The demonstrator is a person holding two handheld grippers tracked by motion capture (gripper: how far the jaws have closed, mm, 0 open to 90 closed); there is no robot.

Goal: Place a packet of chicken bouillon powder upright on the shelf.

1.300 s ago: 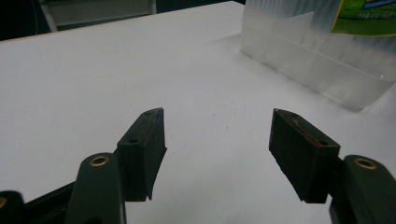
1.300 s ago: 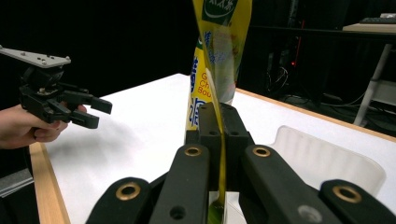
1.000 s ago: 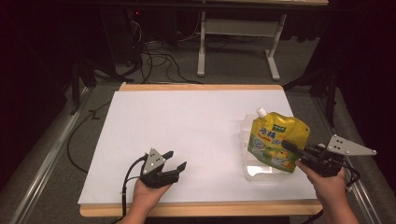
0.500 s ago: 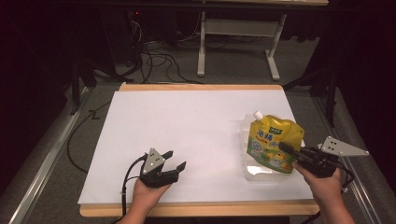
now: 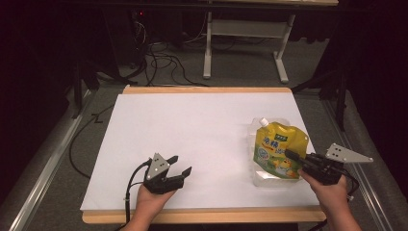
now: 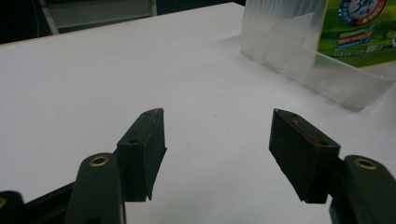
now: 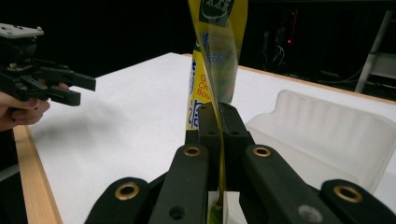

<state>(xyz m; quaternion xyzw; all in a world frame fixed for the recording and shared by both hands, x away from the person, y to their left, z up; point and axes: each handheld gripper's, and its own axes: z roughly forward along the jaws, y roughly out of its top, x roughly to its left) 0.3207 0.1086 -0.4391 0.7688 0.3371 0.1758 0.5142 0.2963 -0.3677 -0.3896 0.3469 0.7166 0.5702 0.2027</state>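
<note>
Pouch [image 5: 278,150] in yellow and green stands upright on the right part of the white counter [image 5: 192,130], with its small white spout at the top left corner. Its lower end sits in a clear plastic tray [image 5: 262,177] that lies on the counter near the front edge. The right gripper [image 5: 294,156] reaches in from the right side, held almost level and pointing to the left, with the grey three-cornered plate on its top. Its fingers [image 7: 208,128] are pressed together on the thin side edge of the pouch, so the pouch is pinched between them; in the right gripper view the edge of the pouch rises straight up from between the two black fingers, and the clear tray lies just to the right of them. The right hand [image 5: 329,192] comes up from the bottom right corner with the forearm slanting toward the pouch.

The left gripper [image 5: 177,165] rests low over the front left part of the counter, well apart from the pouch, and points forward and a little to the right. Its fingers [image 6: 142,149] stand wide apart with only the bare white counter between them. The left hand [image 5: 153,201] holds it from behind, near the wooden front edge of the counter.
</note>
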